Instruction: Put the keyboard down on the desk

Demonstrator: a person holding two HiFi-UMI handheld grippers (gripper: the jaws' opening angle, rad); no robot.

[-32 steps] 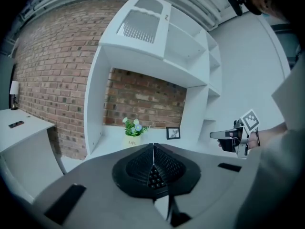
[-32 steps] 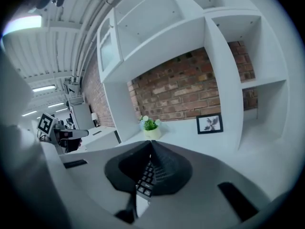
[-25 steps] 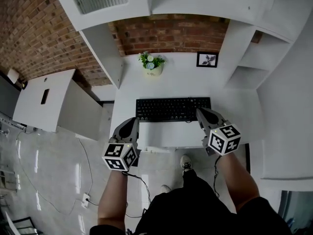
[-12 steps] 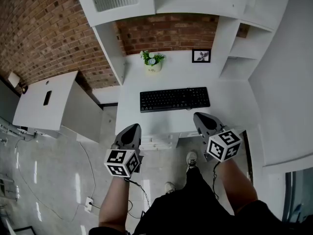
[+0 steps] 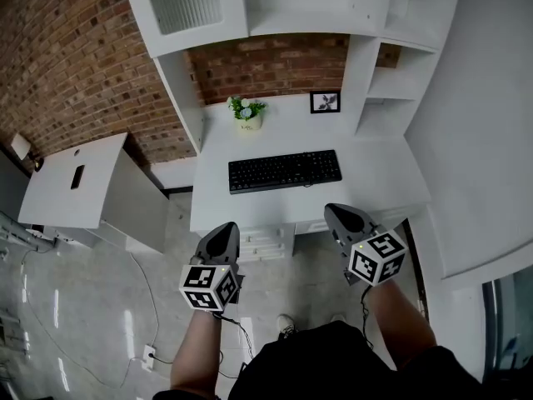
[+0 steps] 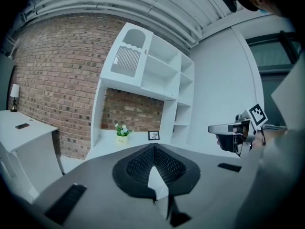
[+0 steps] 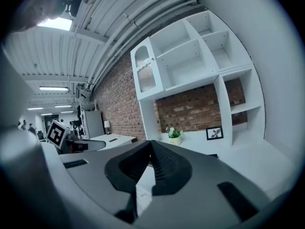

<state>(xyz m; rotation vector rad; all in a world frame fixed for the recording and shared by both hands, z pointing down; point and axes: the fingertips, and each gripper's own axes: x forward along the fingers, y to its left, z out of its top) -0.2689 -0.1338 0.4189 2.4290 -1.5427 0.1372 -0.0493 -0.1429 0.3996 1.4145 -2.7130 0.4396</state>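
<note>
A black keyboard [image 5: 285,171] lies flat on the white desk [image 5: 366,182], in front of a small potted plant [image 5: 246,111] and a framed picture [image 5: 325,102]. My left gripper [image 5: 224,230] hangs over the floor, short of the desk's front edge, shut with nothing in it. My right gripper [image 5: 337,213] is at the desk's front edge on the right, also shut and empty. In the left gripper view the closed left gripper [image 6: 154,149] points toward the plant [image 6: 122,132], and the right gripper [image 6: 228,130] shows at the right. In the right gripper view the jaws [image 7: 150,144] meet in a single line.
White shelves [image 5: 350,7] and a brick wall [image 5: 75,48] rise behind the desk. A second white table [image 5: 71,182] carrying a small dark object [image 5: 77,176] stands at the left. Drawers [image 5: 266,242] sit under the desk front. A cable [image 5: 146,290] runs over the glossy floor.
Both grippers have drawn back from the keyboard's ends toward the person, off the desk. The keyboard stays lying on the desk.
</note>
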